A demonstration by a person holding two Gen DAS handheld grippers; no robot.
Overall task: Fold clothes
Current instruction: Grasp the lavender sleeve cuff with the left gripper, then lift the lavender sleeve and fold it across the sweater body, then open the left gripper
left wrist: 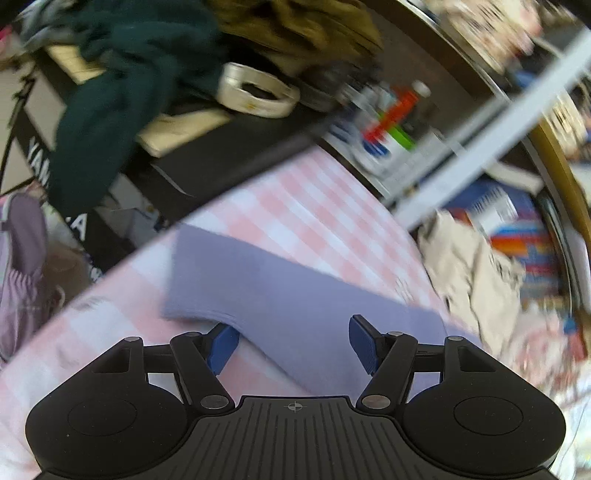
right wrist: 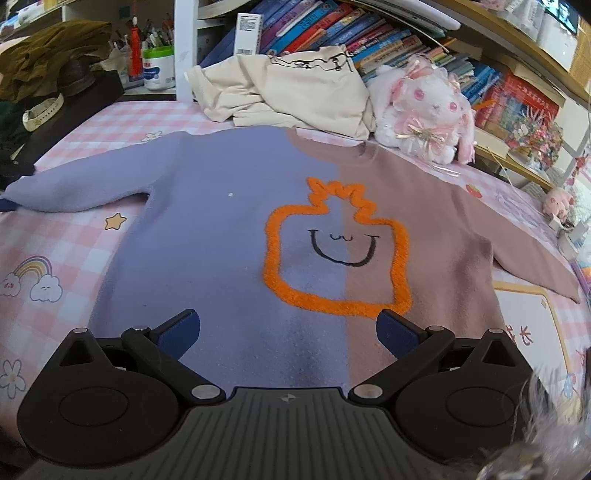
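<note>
Left gripper (left wrist: 293, 341) and right gripper (right wrist: 288, 332) gape (jaws spread wide).

Both grippers (left wrist: 293, 343) (right wrist: 288, 334) — black ribbed bodies, silver pivot screws, blue finger pads (left wrist: 364, 341).

A: Right wrist cam sits behind the right gripper (right wrist: 288, 332), looks forward over the sweater (right wrist: 229, 236) front, level, close above the hem. Books (right wrist: 332, 29) far ahead.

B: Left wrist cam? Behind the left gripper (left wrist: 293, 341), rolled hard, blurred, very near the sleeve (left wrist: 280, 291) just ahead of its fingers.

A: Overlap: same sweater's purple sleeve, pink checked sheet (right wrist: 122, 118), beige garment (right wrist: 295, 88) ahead of the right gripper, to the right of the left one. Left fingertip shows at the right view's left edge.
</note>
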